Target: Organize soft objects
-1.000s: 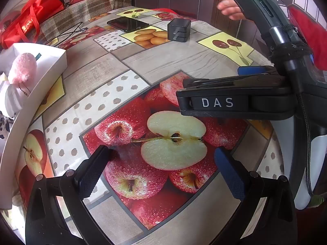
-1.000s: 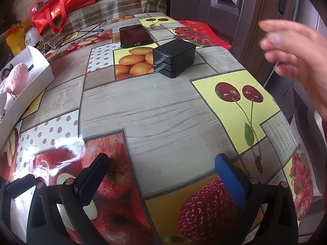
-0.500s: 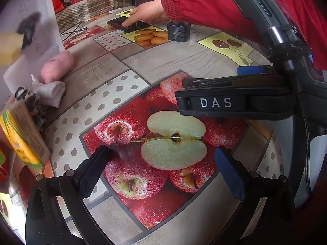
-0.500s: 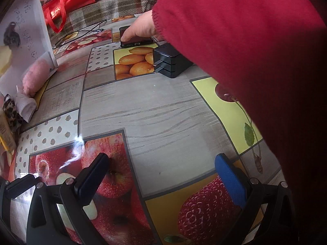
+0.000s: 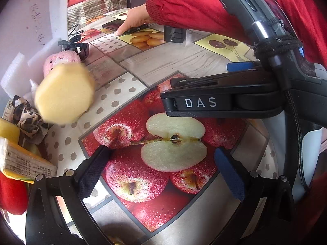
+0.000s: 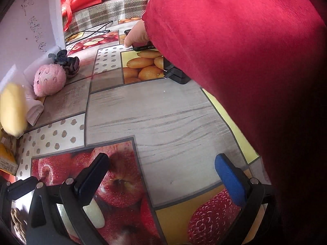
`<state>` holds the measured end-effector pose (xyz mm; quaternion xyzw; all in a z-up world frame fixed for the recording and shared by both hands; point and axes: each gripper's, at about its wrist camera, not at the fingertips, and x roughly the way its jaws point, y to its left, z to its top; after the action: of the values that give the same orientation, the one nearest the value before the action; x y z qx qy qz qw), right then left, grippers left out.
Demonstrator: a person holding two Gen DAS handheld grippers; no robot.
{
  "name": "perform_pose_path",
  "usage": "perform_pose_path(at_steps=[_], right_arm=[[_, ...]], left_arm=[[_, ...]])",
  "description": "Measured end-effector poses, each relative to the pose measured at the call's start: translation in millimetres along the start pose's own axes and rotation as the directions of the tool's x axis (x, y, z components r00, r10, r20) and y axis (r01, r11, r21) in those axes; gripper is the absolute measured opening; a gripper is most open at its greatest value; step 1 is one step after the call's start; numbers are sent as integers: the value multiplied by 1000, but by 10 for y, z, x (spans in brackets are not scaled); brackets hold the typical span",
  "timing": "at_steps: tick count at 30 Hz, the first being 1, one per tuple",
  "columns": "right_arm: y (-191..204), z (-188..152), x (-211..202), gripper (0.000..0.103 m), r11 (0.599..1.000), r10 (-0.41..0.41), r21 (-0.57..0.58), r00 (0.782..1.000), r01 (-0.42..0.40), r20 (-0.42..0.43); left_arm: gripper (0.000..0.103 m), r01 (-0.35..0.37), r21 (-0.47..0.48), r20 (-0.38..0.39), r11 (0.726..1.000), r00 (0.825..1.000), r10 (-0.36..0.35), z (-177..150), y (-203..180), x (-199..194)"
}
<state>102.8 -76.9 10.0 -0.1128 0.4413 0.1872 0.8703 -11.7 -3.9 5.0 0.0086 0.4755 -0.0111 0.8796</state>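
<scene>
Soft things lie spilled at the table's left: a pink plush [image 5: 61, 60] [image 6: 49, 79], a yellow sponge [image 5: 64, 94] [image 6: 12, 109] blurred in motion, a leopard-print scrunchie [image 5: 28, 120], a dark scrunchie [image 5: 76, 46] [image 6: 66, 61] and a rolled white cloth [image 6: 34, 107]. The white box [image 5: 30, 20] [image 6: 30, 20] stands tipped up behind them. My left gripper [image 5: 161, 172] is open and empty over the apple print. My right gripper [image 6: 162, 175] is open and empty; its body [image 5: 224, 102] shows in the left wrist view.
A bare hand in a red sleeve [image 5: 184, 4] [image 6: 235, 61] touches a phone [image 5: 124, 25] [image 6: 142, 46] at the far side. A black charger block [image 5: 173, 33] stands near it. A yellow packet [image 5: 22, 161] and a red thing [image 5: 12, 194] lie at the left edge.
The white box has been tipped up and its soft things have spilled onto the table; the yellow sponge is tumbling. A hand has reached across to the phone. Neither gripper has moved.
</scene>
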Motion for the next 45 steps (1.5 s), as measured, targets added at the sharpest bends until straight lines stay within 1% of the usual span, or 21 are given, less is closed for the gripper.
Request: perform_pose_path(at_steps=[2,4,5,8,12,13,24,29,45], right_arm=[[5,3,-3,103,1000,5,-3,1000,-5,2],[16,14,3,103,1000,6,-7,1000,-6,11],[-4,6,-1,103,1000,18,2,1000,-18,3],[-23,13,-14,103,1000,22,4,1000,-22,13],[-33,5,-29,103,1000,26,8,1000,-26,15],[-22,-1,-36,103,1000,29,10,999,-29,32],[-13,1,-36,103,1000,13,-3,999,-12,30],[-14,2,-36,103,1000,10,-5,999,-10,37],[5,-3,-37,103,1000,4,-11,1000,-3,30]], left_arm=[[103,-17,13,-13,1000,1000,17,14,-4,10],[103,-13,10,-18,1000,1000,13,17,-1,10],[103,-12,9,-36,1000,999,12,24,13,14],[103,-2,3,-20,1000,1000,3,22,25,13],[103,9,-5,-18,1000,1000,-9,14,31,7],[103,12,-7,-17,1000,1000,-12,12,31,5],[103,22,-12,-8,1000,1000,-22,3,32,3],[103,35,-21,-16,999,999,-35,-6,48,-9],[103,34,-20,-9,999,999,-34,-20,53,-18]])
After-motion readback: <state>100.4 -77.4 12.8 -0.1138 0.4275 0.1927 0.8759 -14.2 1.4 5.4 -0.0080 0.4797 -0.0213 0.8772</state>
